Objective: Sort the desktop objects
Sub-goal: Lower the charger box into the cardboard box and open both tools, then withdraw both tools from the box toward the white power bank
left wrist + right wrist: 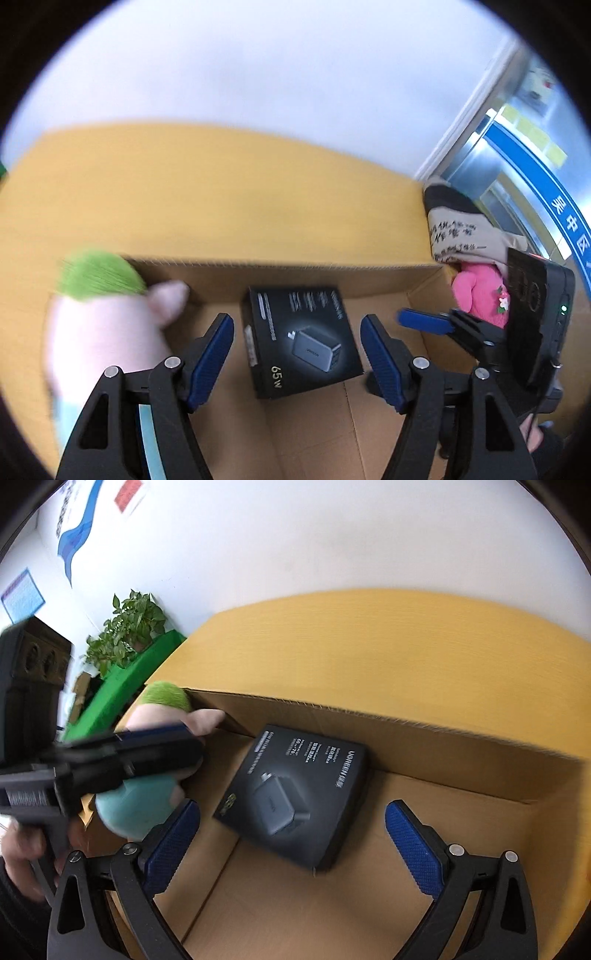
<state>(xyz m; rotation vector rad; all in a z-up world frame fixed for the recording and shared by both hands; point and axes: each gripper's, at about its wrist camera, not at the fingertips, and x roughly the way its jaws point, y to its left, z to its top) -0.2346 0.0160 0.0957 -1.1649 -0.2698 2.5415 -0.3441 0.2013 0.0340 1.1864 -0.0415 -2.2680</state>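
Charger box (301, 339) lies flat in carton (288, 273), apparently sorted; left tongs (297, 354) and right tongs (291, 845) gape empty above, plush (107, 317) beside.

This looks like an office or public service room rather than a home, though the blurred fisheye views leave that unsure. A plain white wall (332, 535) carries a blue wave-shaped decal (79, 528) and framed printed notices (23, 595). A glass door with a blue band of white Chinese characters (532, 184) stands at one side. A leafy green potted plant (129, 627) sits on a green ledge beside the yellow wood-grain desk (388, 646).
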